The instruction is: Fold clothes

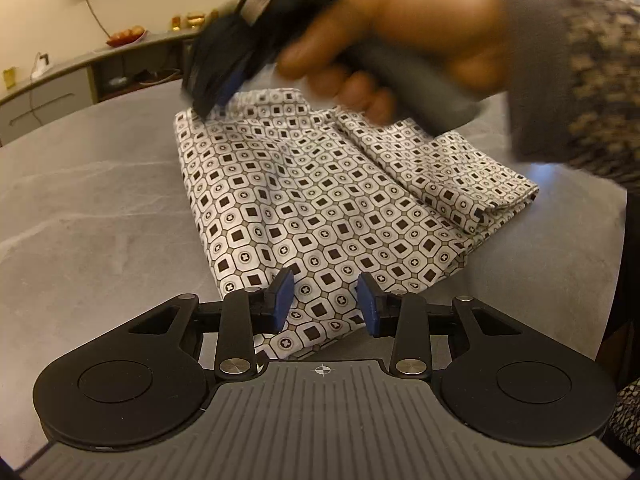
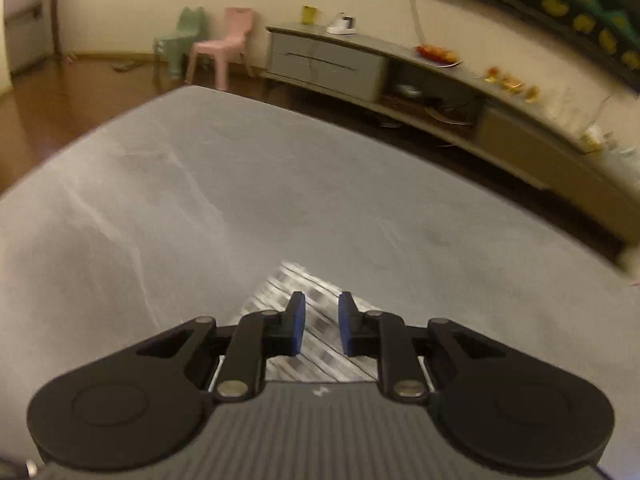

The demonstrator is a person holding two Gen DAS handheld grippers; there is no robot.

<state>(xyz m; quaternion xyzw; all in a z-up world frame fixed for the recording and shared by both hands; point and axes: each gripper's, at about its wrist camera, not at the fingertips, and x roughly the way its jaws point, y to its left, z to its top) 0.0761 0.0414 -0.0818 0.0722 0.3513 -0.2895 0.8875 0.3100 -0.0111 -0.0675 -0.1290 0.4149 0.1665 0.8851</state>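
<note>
Two grippers over a grey marble-look table [image 1: 92, 208]. Left gripper [image 1: 326, 304] tilts down at near corner of folded patterned cloth [image 1: 312, 208], jaws apart, nothing pinched. Right hand [image 1: 400, 40] holds right gripper [image 2: 321, 328] w/ jaws slightly apart, empty, above cloth's far end. Cloth lies flat, long axis near-to-far, folded edge at right. Low cabinet [image 2: 360, 68] & pink chair [image 2: 228, 44] by far wall.

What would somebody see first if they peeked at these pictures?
The folded patterned cloth, white with dark squares, lying in the middle of the grey table. Then the blurred hand holding the right tool over the cloth's far edge, and the left tool open at its near edge.
</note>
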